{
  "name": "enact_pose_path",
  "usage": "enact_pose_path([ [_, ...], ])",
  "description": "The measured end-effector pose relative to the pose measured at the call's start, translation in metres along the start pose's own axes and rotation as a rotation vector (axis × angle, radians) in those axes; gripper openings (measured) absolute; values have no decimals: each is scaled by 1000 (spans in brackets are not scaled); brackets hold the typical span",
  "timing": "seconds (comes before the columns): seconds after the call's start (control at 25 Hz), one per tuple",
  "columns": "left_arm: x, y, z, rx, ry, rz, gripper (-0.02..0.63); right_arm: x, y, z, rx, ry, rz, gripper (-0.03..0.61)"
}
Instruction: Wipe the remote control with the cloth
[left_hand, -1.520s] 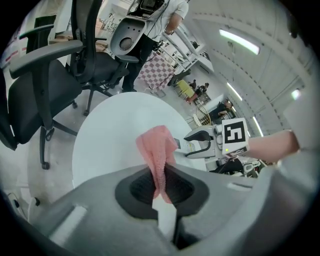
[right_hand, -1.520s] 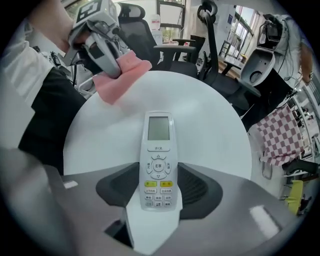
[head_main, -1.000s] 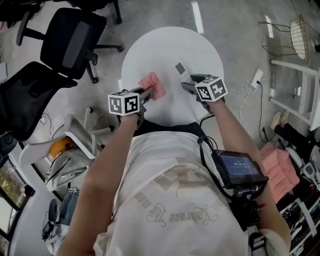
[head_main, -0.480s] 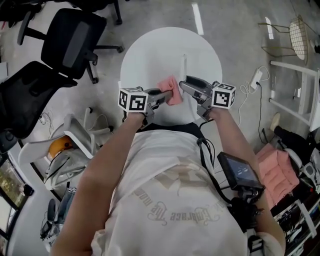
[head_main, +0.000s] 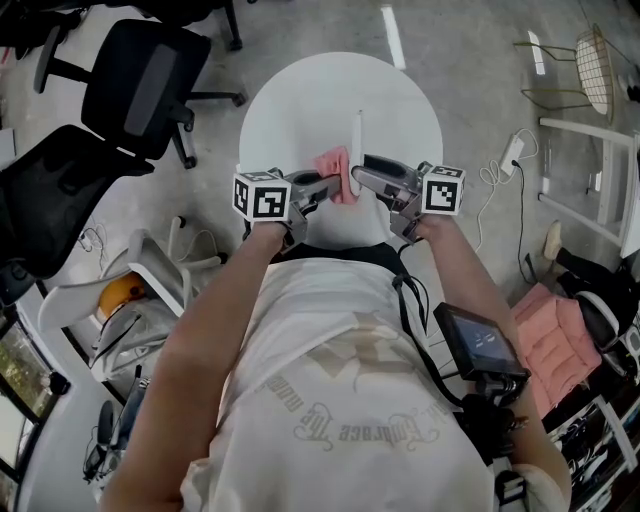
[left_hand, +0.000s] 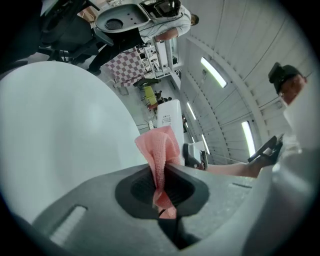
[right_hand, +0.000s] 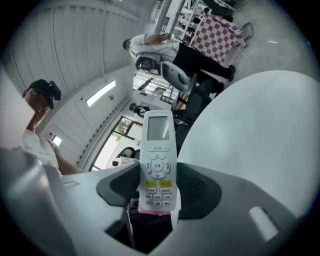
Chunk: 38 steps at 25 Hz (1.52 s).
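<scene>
The white remote control (right_hand: 157, 162) stands upright with its screen and buttons facing the camera in the right gripper view, and my right gripper (right_hand: 156, 196) is shut on its lower end. In the head view the remote (head_main: 356, 150) shows edge-on above the round white table (head_main: 300, 95). My left gripper (left_hand: 161, 184) is shut on a pink cloth (left_hand: 159, 152) that sticks up between its jaws. Seen from the head view, the cloth (head_main: 332, 163) sits right beside the remote, between the left gripper (head_main: 325, 185) and the right gripper (head_main: 360, 172); whether they touch I cannot tell.
Two black office chairs (head_main: 130, 85) stand left of the table. White racks and a cable (head_main: 500, 170) lie at the right. A folded pink stack (head_main: 555, 335) sits at lower right. A person (right_hand: 150, 45) sits at a far desk.
Both grippers rose off the table and turned toward each other. The remote went from lying flat to standing on end, and the cloth came up beside it.
</scene>
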<state>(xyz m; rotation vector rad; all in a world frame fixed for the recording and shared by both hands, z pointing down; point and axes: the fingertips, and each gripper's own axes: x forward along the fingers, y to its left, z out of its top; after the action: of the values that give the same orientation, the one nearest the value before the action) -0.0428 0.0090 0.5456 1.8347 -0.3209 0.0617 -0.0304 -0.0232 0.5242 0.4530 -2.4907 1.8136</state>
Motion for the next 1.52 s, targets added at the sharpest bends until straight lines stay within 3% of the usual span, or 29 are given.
enact_pose_path([
  [0.44,-16,3,58,22,-134,0,18,6,2,-38,-58,175,6,238],
  [0.72,-28,-3,97,67,-190,-12,18,6,4,-47,-79,217,12,236],
  [0.88,-23,0,89,65,-138,-14,18,8,4,-43,-80,211,11,236],
  [1.12,-7,1,45,46,10,-5,18,5,6,-28,-67,142,23,236],
  [1.52,-3,-3,-8,3,103,-11,18,3,4,-8,-38,49,13,236],
])
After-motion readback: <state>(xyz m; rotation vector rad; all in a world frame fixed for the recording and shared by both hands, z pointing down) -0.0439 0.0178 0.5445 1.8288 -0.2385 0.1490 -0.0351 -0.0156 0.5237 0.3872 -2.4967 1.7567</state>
